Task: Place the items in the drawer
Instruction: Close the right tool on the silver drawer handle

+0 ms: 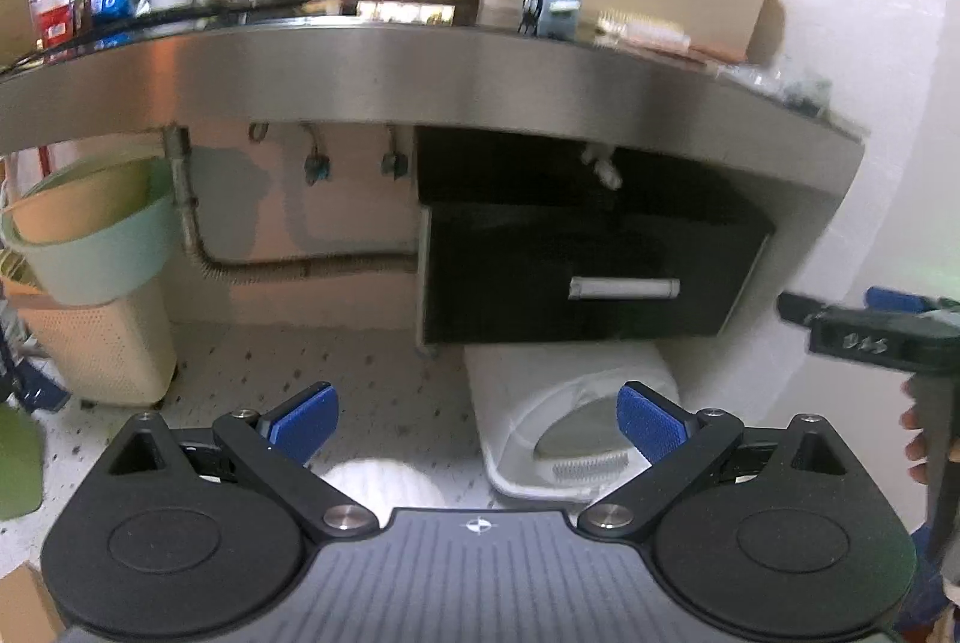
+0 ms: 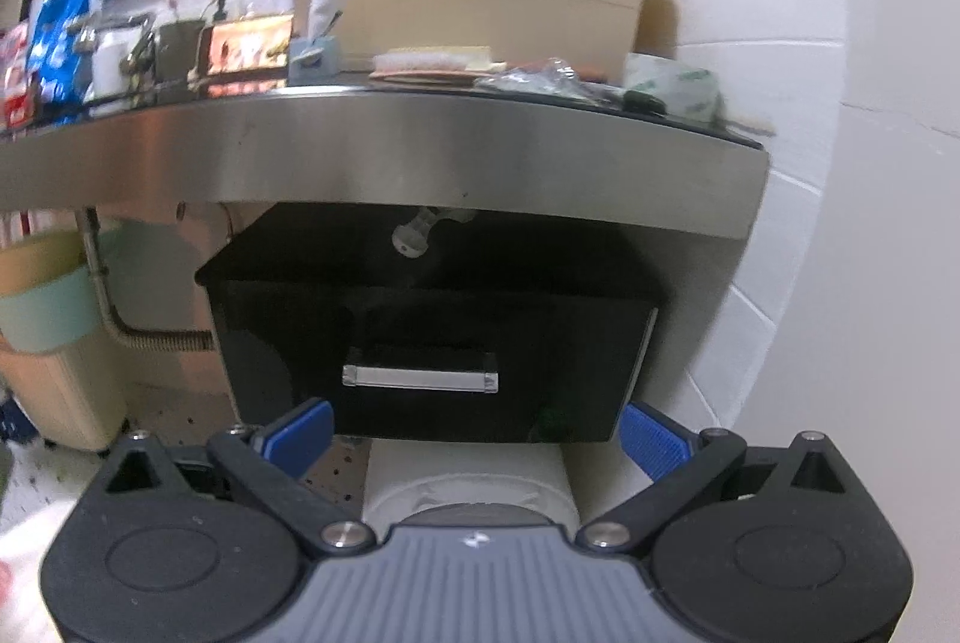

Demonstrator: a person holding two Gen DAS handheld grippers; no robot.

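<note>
A black drawer [image 1: 576, 277] with a silver bar handle [image 1: 624, 288] hangs under the steel counter [image 1: 420, 73]; it looks shut or nearly so. My left gripper [image 1: 477, 424] is open and empty, low and in front of the drawer's left side. My right gripper [image 2: 474, 439] is open and empty, straight in front of the drawer [image 2: 432, 361], just below its handle [image 2: 420, 379]. The right gripper also shows at the right edge of the left wrist view [image 1: 864, 325]. Small items lie on the countertop: a brush [image 2: 429, 58], a plastic-wrapped item [image 2: 534, 79] and a green-white pack [image 2: 672, 88].
A cream basin [image 2: 468, 1] stands on the counter. A white bin [image 1: 564, 427] sits on the floor under the drawer. Stacked tubs [image 1: 90, 235] and a cream basket [image 1: 102, 343] stand at the left. A white tiled wall [image 2: 840, 223] is close on the right.
</note>
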